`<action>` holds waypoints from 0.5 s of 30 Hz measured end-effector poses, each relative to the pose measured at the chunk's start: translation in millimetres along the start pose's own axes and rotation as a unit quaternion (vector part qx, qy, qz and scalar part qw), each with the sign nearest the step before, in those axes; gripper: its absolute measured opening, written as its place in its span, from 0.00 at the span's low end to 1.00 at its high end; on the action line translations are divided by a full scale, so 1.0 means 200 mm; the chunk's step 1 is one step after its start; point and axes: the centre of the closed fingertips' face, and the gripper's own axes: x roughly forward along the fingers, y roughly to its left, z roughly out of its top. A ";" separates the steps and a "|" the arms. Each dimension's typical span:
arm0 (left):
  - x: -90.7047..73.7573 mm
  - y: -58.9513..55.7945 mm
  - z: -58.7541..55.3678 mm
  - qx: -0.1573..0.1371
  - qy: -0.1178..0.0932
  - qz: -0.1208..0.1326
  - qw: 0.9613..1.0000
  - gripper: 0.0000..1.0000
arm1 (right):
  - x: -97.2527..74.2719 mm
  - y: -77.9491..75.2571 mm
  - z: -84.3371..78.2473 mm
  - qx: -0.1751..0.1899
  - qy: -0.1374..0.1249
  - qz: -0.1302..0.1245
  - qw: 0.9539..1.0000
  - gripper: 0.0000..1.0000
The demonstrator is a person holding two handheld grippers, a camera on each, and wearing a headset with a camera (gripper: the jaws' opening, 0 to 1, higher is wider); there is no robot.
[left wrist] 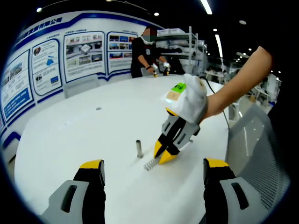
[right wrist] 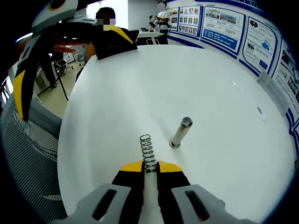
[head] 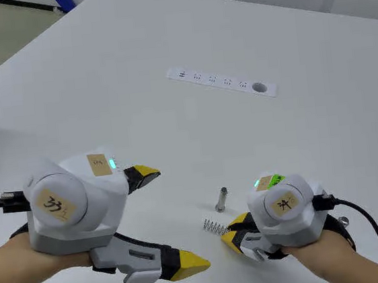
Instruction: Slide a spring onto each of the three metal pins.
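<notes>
The right gripper [right wrist: 149,169] is pinching the spring's [right wrist: 148,151] near end, jaws almost closed. The spring is lying flat on the white table [head: 134,73], axis pointing away from the jaws, just beside the upright pin [right wrist: 180,132]. The left gripper [head: 170,218] is gaping wide, empty. Beyond the pin, the head view is showing a power strip [head: 222,82]; the left gripper view, wall posters [left wrist: 84,49].

The right gripper [right wrist: 150,167] hides one spring [right wrist: 147,150] end.

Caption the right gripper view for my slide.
Right claw shut on one end of a spring, beside an upright metal pin.
</notes>
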 end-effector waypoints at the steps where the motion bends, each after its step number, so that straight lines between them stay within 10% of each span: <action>1: 0.00 -0.01 0.00 0.001 0.001 -0.002 1.000 0.88 | 0.00 0.00 0.00 0.000 0.003 0.000 1.000 0.10; 15: 0.03 -0.02 0.03 0.018 0.004 0.005 1.000 0.71 | -0.33 0.07 0.17 -0.077 -0.033 0.030 0.996 0.10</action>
